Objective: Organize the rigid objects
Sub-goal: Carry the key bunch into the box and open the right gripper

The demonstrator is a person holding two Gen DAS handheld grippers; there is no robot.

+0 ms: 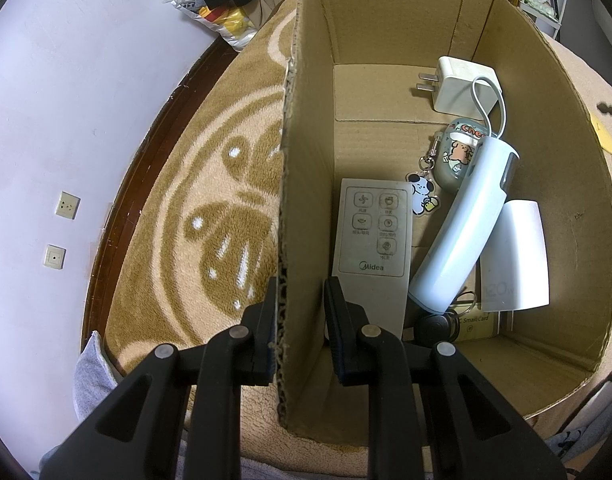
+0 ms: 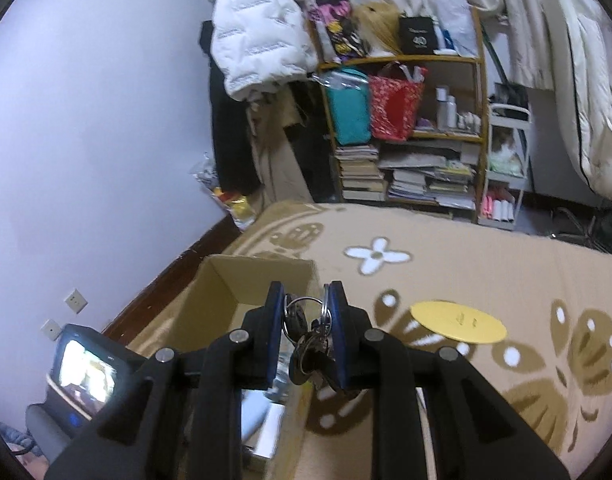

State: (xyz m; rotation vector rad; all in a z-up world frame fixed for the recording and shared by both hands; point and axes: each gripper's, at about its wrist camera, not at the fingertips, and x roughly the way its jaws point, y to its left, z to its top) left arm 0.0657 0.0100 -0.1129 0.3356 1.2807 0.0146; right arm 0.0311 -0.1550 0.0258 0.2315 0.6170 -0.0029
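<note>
- The left gripper (image 1: 299, 312) is clamped on the left wall of the cardboard box (image 1: 306, 160), one finger outside and one inside.
- The right gripper (image 2: 305, 320) pinches a bunch of keys (image 2: 306, 344) on rings, above the box's right edge.
- Just past the left fingers, a grey remote (image 1: 372, 236) marked "Midea" lies flat on the box floor.
- Beside it a pale blue cylinder (image 1: 462, 232) leans over a card (image 1: 476, 325) reading "Smart Card".
- A dog keychain (image 1: 422, 196) hangs from a pouch (image 1: 458, 152) lettered "Che"; the rest is hidden.
- A white charger (image 1: 462, 84) sits at the far end.
- A yellow disc (image 2: 458, 322) lies on the patterned blanket (image 2: 506, 280) outside the box.
</note>
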